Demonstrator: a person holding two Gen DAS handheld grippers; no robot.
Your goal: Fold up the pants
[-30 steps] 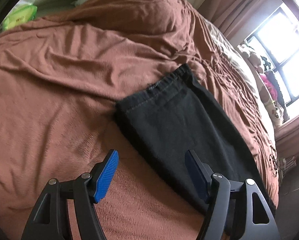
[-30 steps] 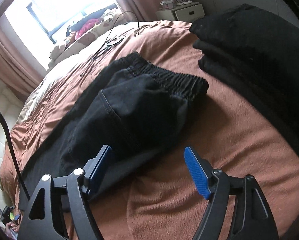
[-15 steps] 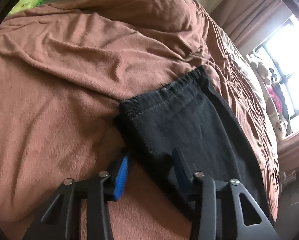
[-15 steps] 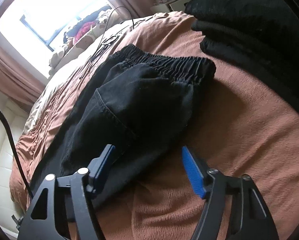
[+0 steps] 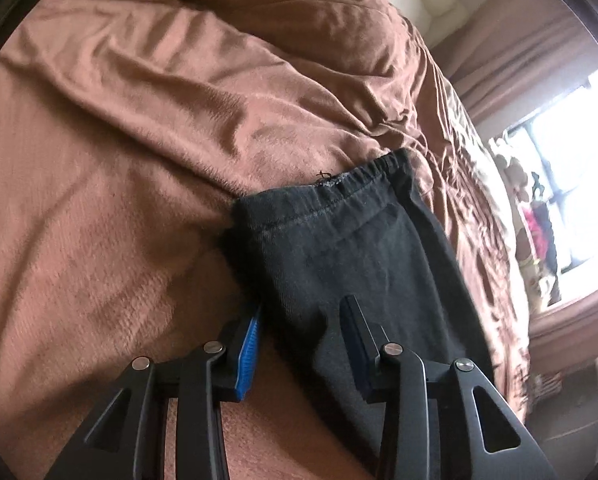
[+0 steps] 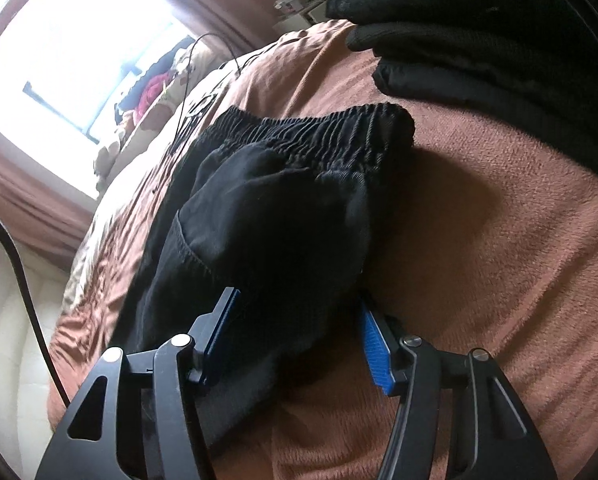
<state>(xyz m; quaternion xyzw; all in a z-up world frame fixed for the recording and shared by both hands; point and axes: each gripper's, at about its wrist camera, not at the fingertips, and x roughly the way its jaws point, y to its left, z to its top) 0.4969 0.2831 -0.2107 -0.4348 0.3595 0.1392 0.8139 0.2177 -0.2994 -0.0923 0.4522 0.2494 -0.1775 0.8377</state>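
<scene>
Here, from the left wrist: black pants (image 5: 339, 256) flat on the brown blanket (image 5: 119, 160), cuff end away, left gripper (image 5: 299, 332) pinching the near edge of the leg; curtain (image 5: 511, 52) and bright window (image 5: 571, 184) off right. Then, from the right wrist: right gripper (image 6: 299, 332) closing astride the bunched seat, pads at the cloth, grip unclear; folded dark clothes (image 6: 479, 40) stacked just beyond the waistband (image 6: 319, 136); black cable (image 6: 23, 280) at left.

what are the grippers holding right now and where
Left gripper: the black pants by the leg's near edge. Right gripper: closing over their near edge below the waistband, not yet clamped.
</scene>
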